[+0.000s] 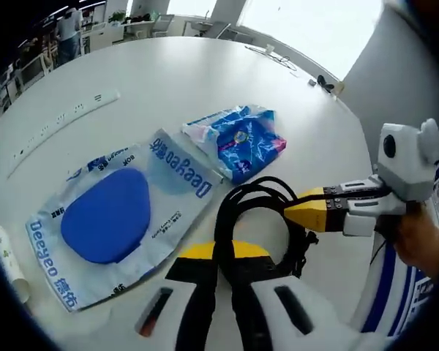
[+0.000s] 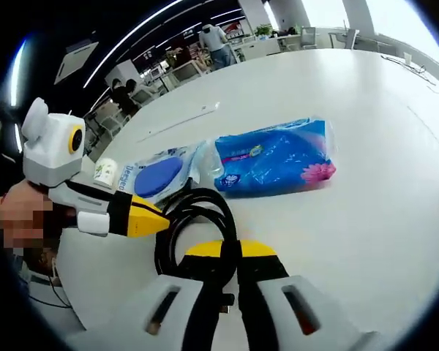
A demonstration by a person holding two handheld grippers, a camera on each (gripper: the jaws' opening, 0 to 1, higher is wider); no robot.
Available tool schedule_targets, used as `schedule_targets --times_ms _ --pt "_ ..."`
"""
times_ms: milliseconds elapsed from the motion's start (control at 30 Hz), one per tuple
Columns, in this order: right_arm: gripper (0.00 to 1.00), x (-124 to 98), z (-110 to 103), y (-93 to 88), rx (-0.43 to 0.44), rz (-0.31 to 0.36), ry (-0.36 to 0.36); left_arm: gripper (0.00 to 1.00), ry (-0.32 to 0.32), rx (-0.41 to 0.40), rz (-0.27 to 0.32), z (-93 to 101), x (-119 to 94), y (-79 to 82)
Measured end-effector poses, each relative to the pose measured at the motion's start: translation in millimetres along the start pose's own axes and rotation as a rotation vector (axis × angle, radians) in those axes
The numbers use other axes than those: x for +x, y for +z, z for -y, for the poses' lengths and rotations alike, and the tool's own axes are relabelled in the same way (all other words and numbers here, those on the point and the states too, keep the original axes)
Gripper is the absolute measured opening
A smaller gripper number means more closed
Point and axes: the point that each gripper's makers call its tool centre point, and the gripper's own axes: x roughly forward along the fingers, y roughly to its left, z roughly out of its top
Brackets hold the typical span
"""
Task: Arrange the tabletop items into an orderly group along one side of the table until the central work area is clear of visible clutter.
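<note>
The big round white table point(image 1: 205, 80) carries all the things, which lie close together near its edge. The largest is a flat clear plastic bag with a blue oval pad inside point(image 1: 113, 216); the word "Deeyeo" is printed on it in blue letters, twice, with some Chinese signs I cannot read. Beside it lies a blue plastic pack of tissues point(image 2: 274, 159), with a small label and pink flowers on one end; its writing is too small to read. Next to both is a coiled black cable point(image 1: 260, 212), and it lies just in front of the two tools. A small white paper cup with green print point(image 2: 104, 172) stands near the bag, at the table's edge.

The left hand-held gripper point(image 1: 223, 252) points forward along the table, and its yellow-tipped jaws are clenched on the black cable. The right hand-held gripper point(image 2: 230, 250) also has its jaws closed on the same coil, from the other side. A person's hand point(image 1: 428, 241) holds the right tool's handle.
</note>
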Motion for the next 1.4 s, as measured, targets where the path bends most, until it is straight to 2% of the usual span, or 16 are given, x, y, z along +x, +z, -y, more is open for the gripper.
schedule_targets --times_ms 567,767,867,1233,1400 --pt "0.06 4.0 3.6 -1.2 -0.009 0.011 -0.007 0.06 0.007 0.022 0.010 -2.6 4.3 -2.7" --pt "0.10 3.2 6.1 -0.2 -0.058 0.015 -0.024 0.11 0.003 0.031 0.017 -2.5 3.8 -3.0" --pt "0.10 1.1 6.2 0.5 -0.054 0.021 -0.021 0.14 0.004 0.029 0.017 -3.4 2.3 -4.4" --pt "0.09 -3.7 3.4 1.4 -0.096 0.029 -0.016 0.15 -0.001 0.033 0.026 -2.3 -4.4 -2.6" --pt "0.14 -6.7 3.7 3.0 -0.106 0.036 -0.018 0.16 0.000 0.039 0.025 -3.4 -6.9 -3.8"
